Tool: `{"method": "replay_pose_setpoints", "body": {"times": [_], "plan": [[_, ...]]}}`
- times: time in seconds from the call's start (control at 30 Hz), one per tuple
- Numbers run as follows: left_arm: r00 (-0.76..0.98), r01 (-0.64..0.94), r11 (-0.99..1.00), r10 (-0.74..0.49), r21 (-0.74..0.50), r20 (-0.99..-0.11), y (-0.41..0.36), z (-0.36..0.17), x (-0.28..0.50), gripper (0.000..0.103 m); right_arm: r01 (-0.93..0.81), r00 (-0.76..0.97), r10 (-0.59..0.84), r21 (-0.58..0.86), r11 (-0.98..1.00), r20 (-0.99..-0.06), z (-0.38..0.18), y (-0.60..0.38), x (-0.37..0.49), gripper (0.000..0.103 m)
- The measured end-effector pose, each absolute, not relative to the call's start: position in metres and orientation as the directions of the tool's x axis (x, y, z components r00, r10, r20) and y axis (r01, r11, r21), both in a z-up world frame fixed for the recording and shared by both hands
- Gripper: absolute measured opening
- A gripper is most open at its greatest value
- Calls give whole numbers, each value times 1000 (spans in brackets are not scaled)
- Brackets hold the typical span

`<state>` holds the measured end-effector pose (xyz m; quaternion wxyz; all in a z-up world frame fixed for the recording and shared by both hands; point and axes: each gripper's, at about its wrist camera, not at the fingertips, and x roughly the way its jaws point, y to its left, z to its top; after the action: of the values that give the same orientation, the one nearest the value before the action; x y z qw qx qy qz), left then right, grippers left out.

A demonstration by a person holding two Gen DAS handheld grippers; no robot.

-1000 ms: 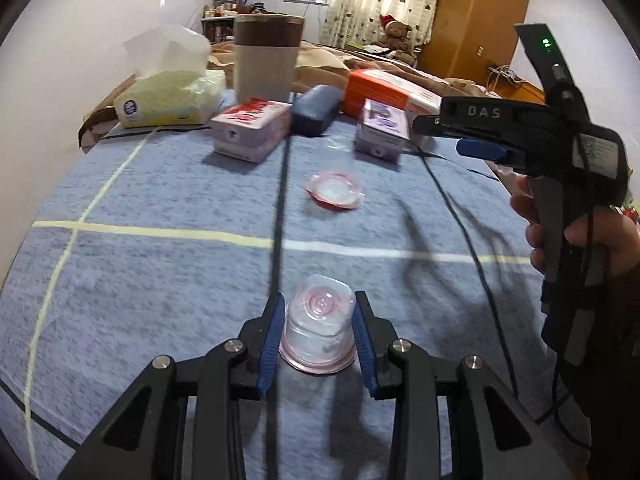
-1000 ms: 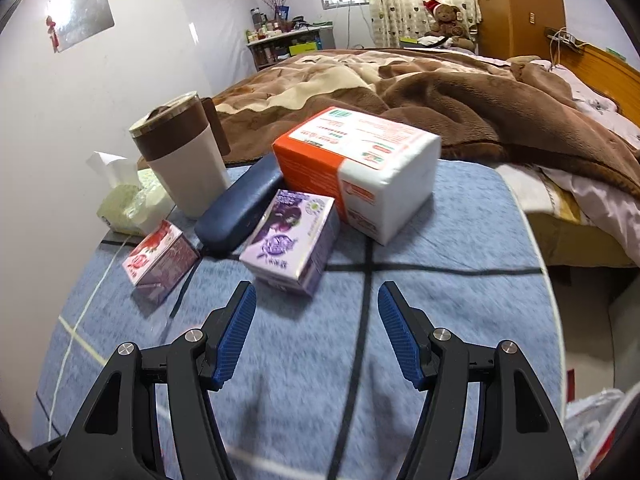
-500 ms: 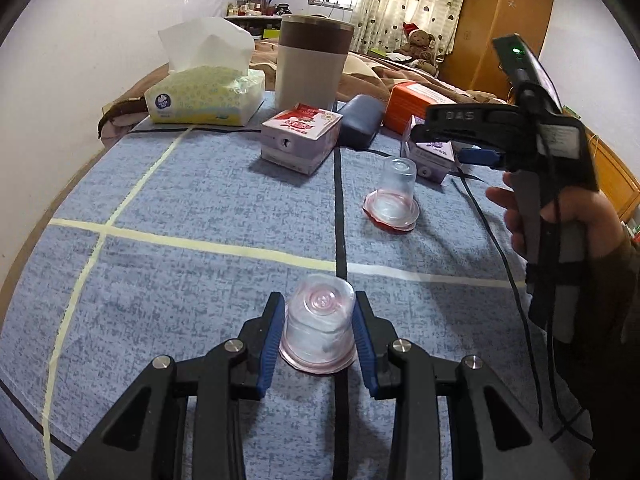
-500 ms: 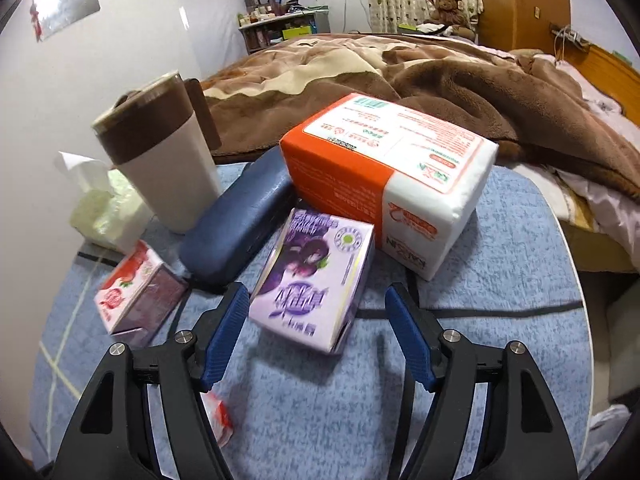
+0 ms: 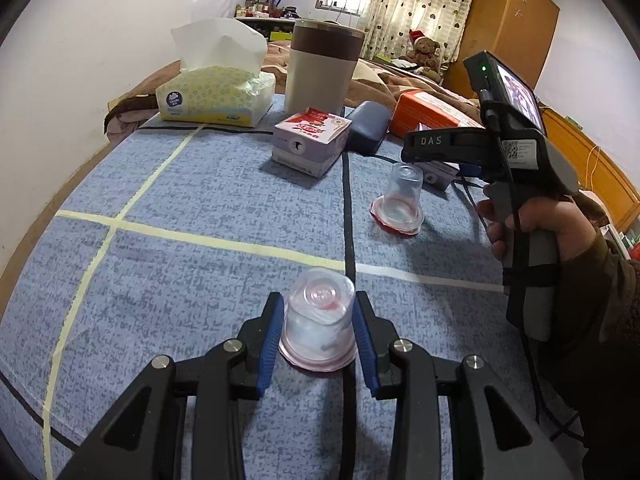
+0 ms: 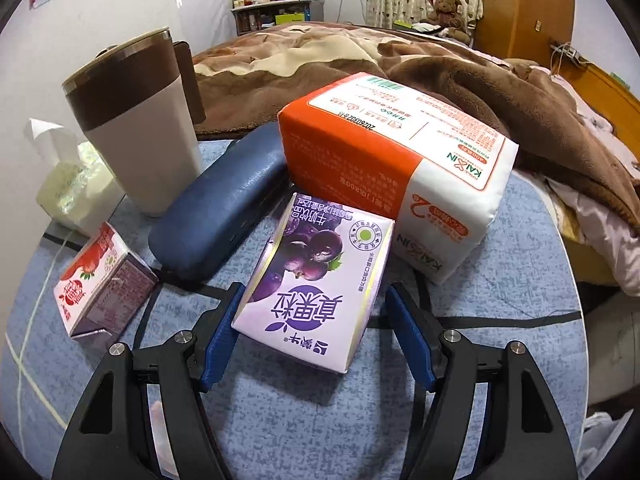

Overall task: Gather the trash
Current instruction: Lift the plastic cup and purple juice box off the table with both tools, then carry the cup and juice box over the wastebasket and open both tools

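Our right tool (image 6: pixel 316 344) has closed in, open fingers now straddling the purple carton (image 6: pixel 316 280) on the tabletop (image 6: pixel 500 280), ready to squeeze, while our left tool (image 5: pixel 318 340) stays clamped on the cup (image 5: pixel 319 320).

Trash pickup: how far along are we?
Nothing looks collected yet. The left gripper is shut on an upturned plastic cup. The open right gripper straddles the purple carton. Still lying on the table: a second cup and the strawberry carton.
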<state>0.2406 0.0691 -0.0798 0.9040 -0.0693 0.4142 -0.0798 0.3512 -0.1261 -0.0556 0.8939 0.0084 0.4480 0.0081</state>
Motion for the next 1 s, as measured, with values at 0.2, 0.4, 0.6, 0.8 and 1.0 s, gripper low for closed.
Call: {"method": "replay_pose_setpoints", "body": {"times": [0.2, 0.4, 0.6, 0.8, 1.0], "plan": [[645, 92, 976, -208, -196, -735, 70, -78, 237, 36, -26, 609, 29, 17, 1000, -793, -54, -127, 339, 62], [654, 89, 977, -203, -192, -729, 68, -75, 232, 36, -47, 625, 68, 49, 998, -778, -47, -133, 319, 62], [674, 110, 979, -199, -170, -711, 59, -62, 219, 36, -47, 648, 91, 79, 996, -756, -34, -146, 289, 61], [692, 124, 978, -205, -165, -693, 52, -48, 201, 36, -46, 664, 110, 106, 993, -740, -19, -157, 260, 61], [711, 152, 978, -211, -147, -671, 41, -30, 178, 36, -46, 685, 131, 136, 990, -717, -6, -167, 233, 62]]}}
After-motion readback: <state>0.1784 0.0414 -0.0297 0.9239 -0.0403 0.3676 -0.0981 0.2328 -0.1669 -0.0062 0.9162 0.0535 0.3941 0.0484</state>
